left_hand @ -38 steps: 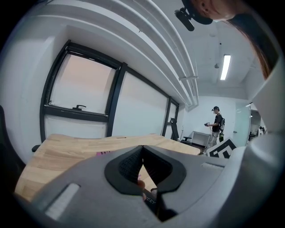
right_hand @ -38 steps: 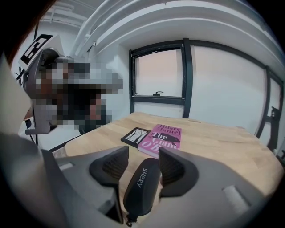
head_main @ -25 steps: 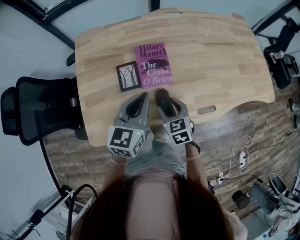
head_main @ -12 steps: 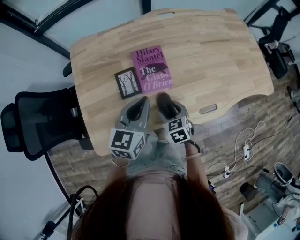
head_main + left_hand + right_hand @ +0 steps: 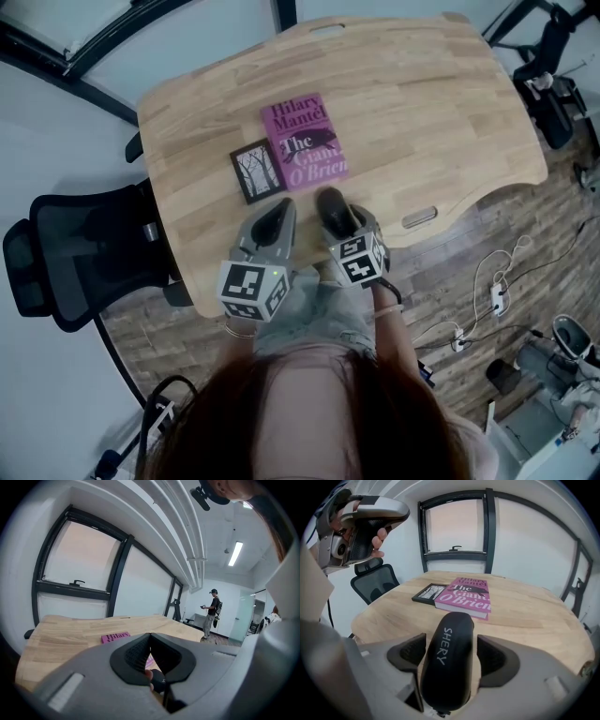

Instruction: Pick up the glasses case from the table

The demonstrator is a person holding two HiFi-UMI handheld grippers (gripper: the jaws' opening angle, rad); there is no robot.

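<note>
A black glasses case marked SHERY lies lengthwise between the jaws of my right gripper, low over the near edge of the wooden table. The right gripper's jaws are opening, and a narrow gap shows between each pad and the case. I cannot tell whether the case rests on the wood. My left gripper hangs just left of it with its fingertips together and nothing in them.
A pink book and a small black picture card lie beyond the grippers. A black office chair stands left of the table. Cables trail on the floor at right. A person stands far off.
The right gripper has sunk toward the table with the case between its jaws. The left gripper has barely shifted.
</note>
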